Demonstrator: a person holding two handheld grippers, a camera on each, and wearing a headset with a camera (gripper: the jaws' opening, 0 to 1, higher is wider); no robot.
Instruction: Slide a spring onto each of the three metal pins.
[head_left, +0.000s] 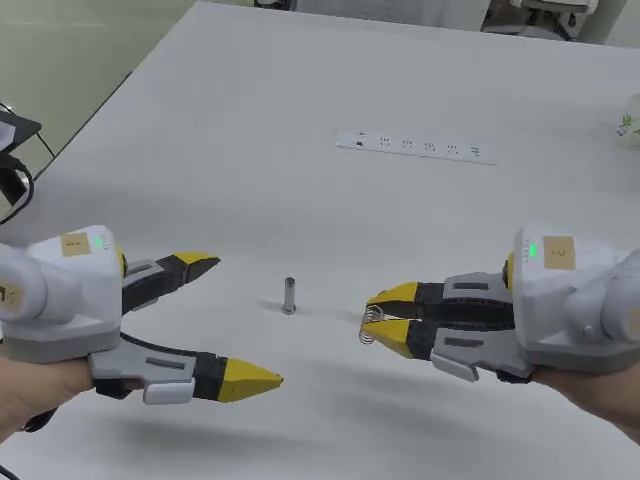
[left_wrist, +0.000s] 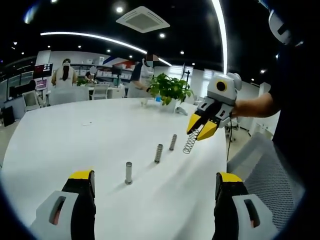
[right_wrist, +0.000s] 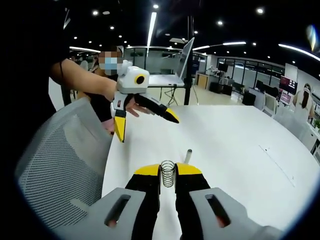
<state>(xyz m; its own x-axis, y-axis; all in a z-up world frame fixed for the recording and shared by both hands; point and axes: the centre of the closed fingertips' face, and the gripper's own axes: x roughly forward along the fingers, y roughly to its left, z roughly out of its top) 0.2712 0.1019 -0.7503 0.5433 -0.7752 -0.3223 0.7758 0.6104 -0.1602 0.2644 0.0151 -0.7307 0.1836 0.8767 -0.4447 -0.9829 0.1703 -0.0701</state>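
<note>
Spring (head_left: 369, 331) location: clamped between the yellow tips of the right hand-held gripper (head_left: 374, 314), which is clenched on it over the near edge of the white bench (head_left: 300, 180). In the right gripper view the spring (right_wrist: 167, 173) sits across the closed tips of that hand-held gripper (right_wrist: 167, 171), with both ends of the coil free. In the left gripper view it hangs at a slant from the tips.

Left hand-held gripper (head_left: 225, 320): released, jaws spread wide, grasping nothing, held near the left end of the near edge.

Pin layout, left gripper view: three pins stand upright in one row running away from the left hand-held gripper (left_wrist: 155, 176) toward the right hand-held gripper (left_wrist: 201, 129).
- Bare pin (left_wrist: 128, 172): nearest, smooth metal, no coil on it.
- Second pin (left_wrist: 158, 153): coil visible around it.
- Third pin (left_wrist: 173, 142): coil visible around it; the held spring (left_wrist: 190, 141) hangs just beside it, and contact cannot be judged.

In the head view the bare pin (head_left: 289, 296) stands between the two hand-held grippers, apart from both.

Power strip (head_left: 415, 146): lies flat on the bench, well beyond the pins toward the far edge.
</note>
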